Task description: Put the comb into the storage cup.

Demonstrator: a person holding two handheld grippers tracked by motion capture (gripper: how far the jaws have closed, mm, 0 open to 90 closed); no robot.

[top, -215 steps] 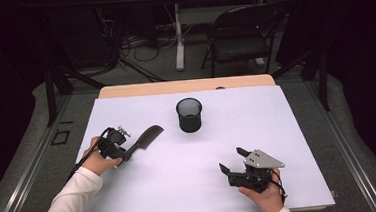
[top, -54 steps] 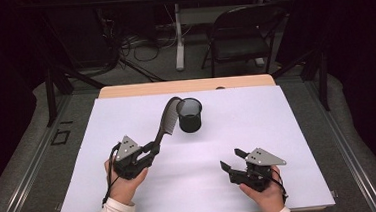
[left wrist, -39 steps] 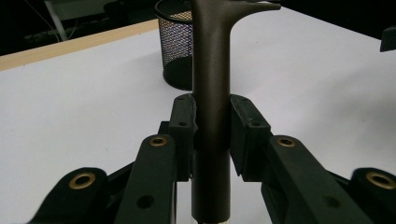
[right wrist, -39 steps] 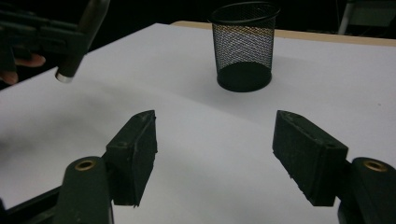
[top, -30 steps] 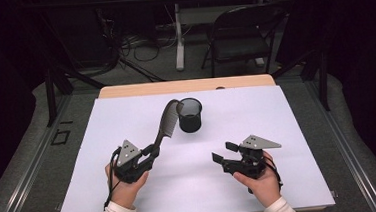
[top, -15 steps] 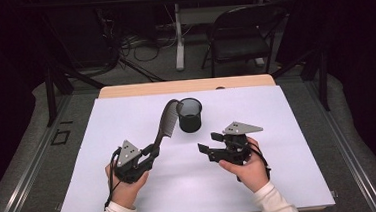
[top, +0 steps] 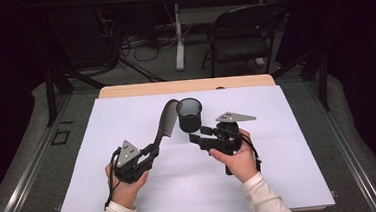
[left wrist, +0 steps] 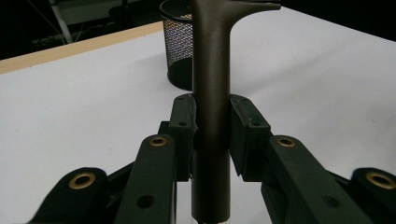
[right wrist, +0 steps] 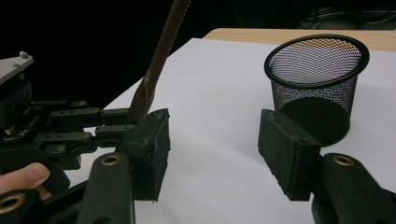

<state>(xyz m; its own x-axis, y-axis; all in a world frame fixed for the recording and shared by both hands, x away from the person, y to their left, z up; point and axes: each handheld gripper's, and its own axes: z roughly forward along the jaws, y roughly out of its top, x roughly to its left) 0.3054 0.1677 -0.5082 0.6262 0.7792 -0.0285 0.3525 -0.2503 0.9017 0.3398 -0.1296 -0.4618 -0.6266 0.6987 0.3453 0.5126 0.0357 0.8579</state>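
Table (top: 291,179) under a white sheet carries the work; a bare wooden strip shows along its far edge at 12 o'clock. Beyond it the room is dark: a folding chair (top: 241,34) at about 1 o'clock, a pale table leg and loose cables on grey floor at 12.

Mesh cup (top: 189,114), black wire, stands upright just past table centre, toward 12 o'clock, with nothing inside as far as the right gripper view shows.

Comb (top: 163,125), dark, long-handled, is off the table and tilted, handle low at 7 o'clock, toothed end high toward 1 o'clock, its tip just beside the cup's rim at the cup's 9 o'clock. It is not in the cup.

Left claw (top: 151,149) is clamped on the comb's handle; the left gripper view shows both pads pressed to the shaft.

Right claw (top: 196,135) sits at the cup's 6 o'clock, pointing between comb and cup. Its jaws have just been closing, yet stand apart with nothing between them.

Progress, judged: comb picked up and carried to the cup, so roughly halfway. Left to do: likely a hand-over or steadying by the right claw, then the comb into the cup and release.
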